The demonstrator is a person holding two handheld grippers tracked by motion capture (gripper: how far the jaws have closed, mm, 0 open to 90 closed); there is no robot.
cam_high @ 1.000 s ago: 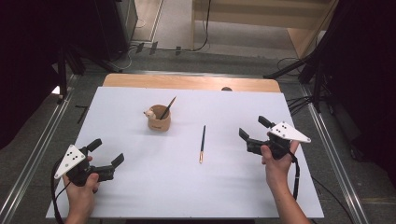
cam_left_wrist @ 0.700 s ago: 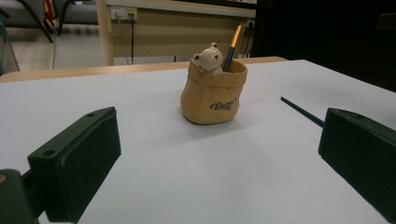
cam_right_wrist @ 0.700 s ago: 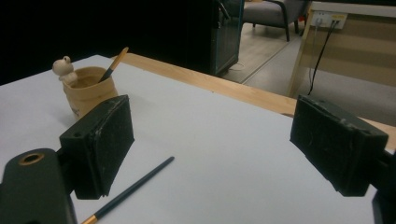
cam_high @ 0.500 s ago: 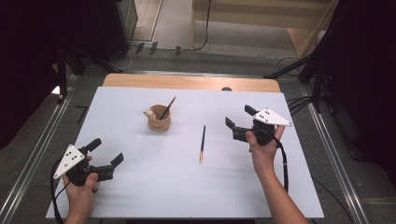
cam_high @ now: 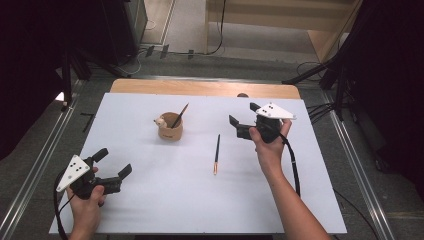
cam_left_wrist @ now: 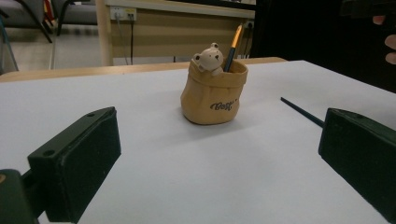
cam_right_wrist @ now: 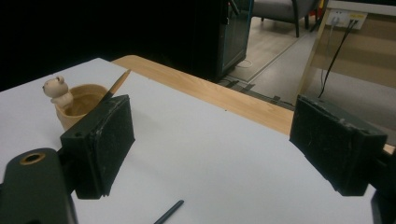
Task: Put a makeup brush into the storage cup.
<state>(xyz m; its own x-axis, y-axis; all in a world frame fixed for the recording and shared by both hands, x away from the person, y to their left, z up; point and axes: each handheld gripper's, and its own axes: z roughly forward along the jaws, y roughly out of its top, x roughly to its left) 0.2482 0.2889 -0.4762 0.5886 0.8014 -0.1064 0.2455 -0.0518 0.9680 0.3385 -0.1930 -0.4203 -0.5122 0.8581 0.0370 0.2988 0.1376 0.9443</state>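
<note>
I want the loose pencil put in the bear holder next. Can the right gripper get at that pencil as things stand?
Probably yes: the right gripper is open and empty beside the pencil, which lies alone on the white sheet.

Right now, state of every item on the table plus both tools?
Tan bag-shaped ceramic pen holder with a bear: upright, holds one pencil.
Pencil in the holder: leaning, tip up.
Dark pencil with an orange end: flat on the white table, untouched.
Left tool: open, empty, low over the table.
Right tool: open, empty, raised beyond the loose pencil.
</note>
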